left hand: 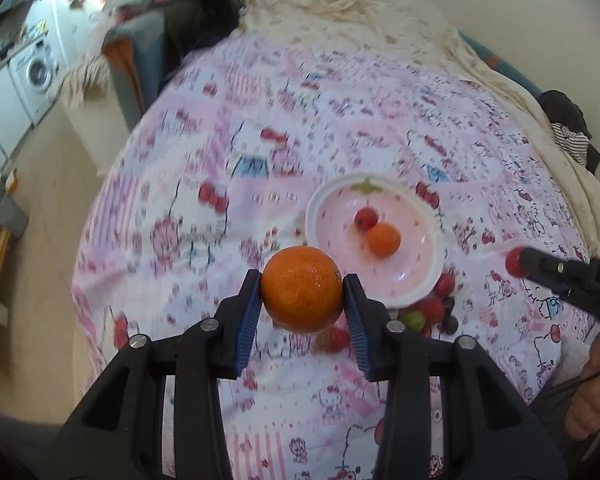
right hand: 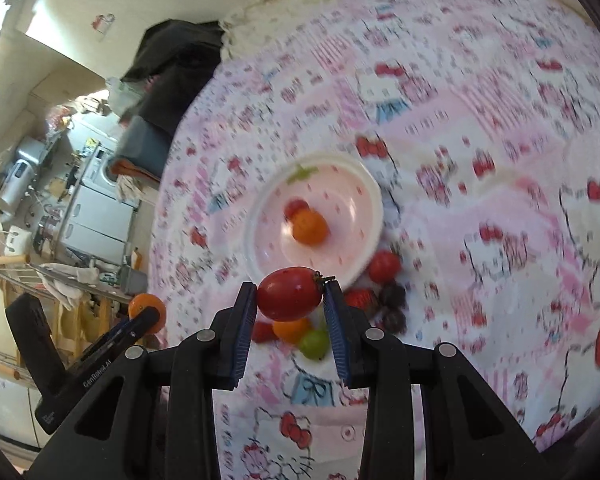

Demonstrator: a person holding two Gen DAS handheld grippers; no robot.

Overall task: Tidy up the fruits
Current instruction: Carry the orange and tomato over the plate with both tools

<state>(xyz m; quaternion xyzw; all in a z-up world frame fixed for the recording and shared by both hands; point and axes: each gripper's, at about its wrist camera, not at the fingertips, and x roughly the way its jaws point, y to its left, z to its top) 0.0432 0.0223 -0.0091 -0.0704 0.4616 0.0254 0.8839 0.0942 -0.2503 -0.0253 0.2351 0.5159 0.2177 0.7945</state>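
Bed cover (left hand: pixel 340 120), pink/white w/ cartoon-cat print, fills most of both views. It's the surface everything sits on.

Plate (left hand: pixel 312 216), white rim, pink inside, strawberry motif at its far edge, lies flat on the cover. All places below are given rel. to the plate.

Left gripper (left hand: pixel 302 292) is on the plate's near-left side, above the cover. Jaws are closed down partway, blue pads pressing both sides of the big orange (left hand: pixel 302 288). The orange is clear of the cover and overlaps the plate's near-left rim in the left wrist view.

Right gripper (right hand: pixel 290 294) is at the plate's near edge, jaws narrowed onto a red tomato (right hand: pixel 290 293), stem end pointing right and the fruit off the cover.

Inside the plate: small orange fruit (left hand: pixel 383 239) near centre, and a small red fruit (left hand: pixel 366 218) touching it on the far side.

Loose pile just off the plate's near rim, on the cover: strawberries (right hand: pixel 384 266), dark berries (right hand: pixel 394 304), a green grape (right hand: pixel 315 343), and a small orange-yellow fruit (right hand: pixel 292 330). It's blurry, so exact count is unclear.

A hand (left hand: pixel 592 392) shows at the right edge of the left wrist view, well to the plate's near right.
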